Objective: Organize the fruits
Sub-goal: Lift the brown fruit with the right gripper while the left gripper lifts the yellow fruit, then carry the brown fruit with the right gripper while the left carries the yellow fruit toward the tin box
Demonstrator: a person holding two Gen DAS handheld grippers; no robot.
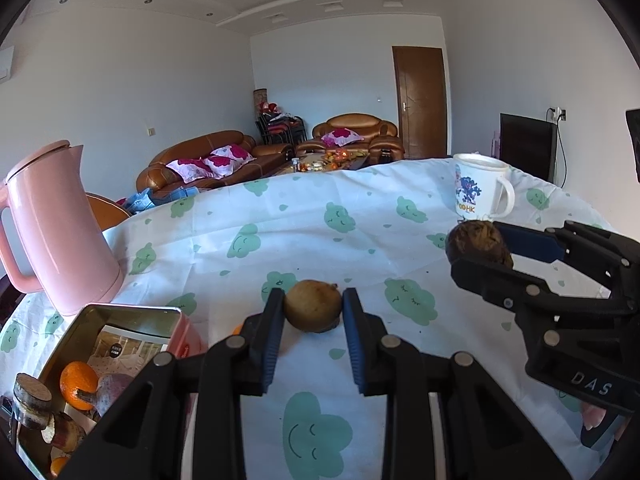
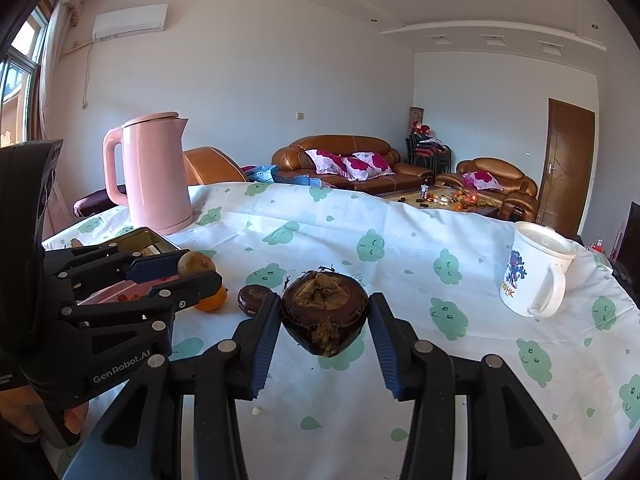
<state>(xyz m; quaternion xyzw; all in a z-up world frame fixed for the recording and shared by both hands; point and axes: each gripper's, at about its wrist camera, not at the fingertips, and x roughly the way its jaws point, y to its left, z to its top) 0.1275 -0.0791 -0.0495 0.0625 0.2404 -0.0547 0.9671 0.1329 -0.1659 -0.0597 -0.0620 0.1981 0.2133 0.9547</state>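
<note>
Holding a small round tan-brown fruit (image 1: 314, 306) clamped in left tongs (image 1: 313, 312) above the cloud-print table (image 1: 360, 240); right tongs (image 2: 325, 320) grip a dark brown husked fruit (image 2: 325, 314). Metal tin (image 1: 100, 340) sits left, holding oranges.

Table (image 2: 400, 400): kettle (image 2: 154, 172) at far left, tin (image 1: 120, 320) just before it. In the tin, an orange (image 1: 78, 384) among other pieces. Beside the tin on the cloth, 1 orange (image 2: 212, 302), a small round fruit (image 2: 252, 298) right of it. Mug (image 2: 532, 272) far right. Sofas (image 2: 352, 168) behind the table.
</note>
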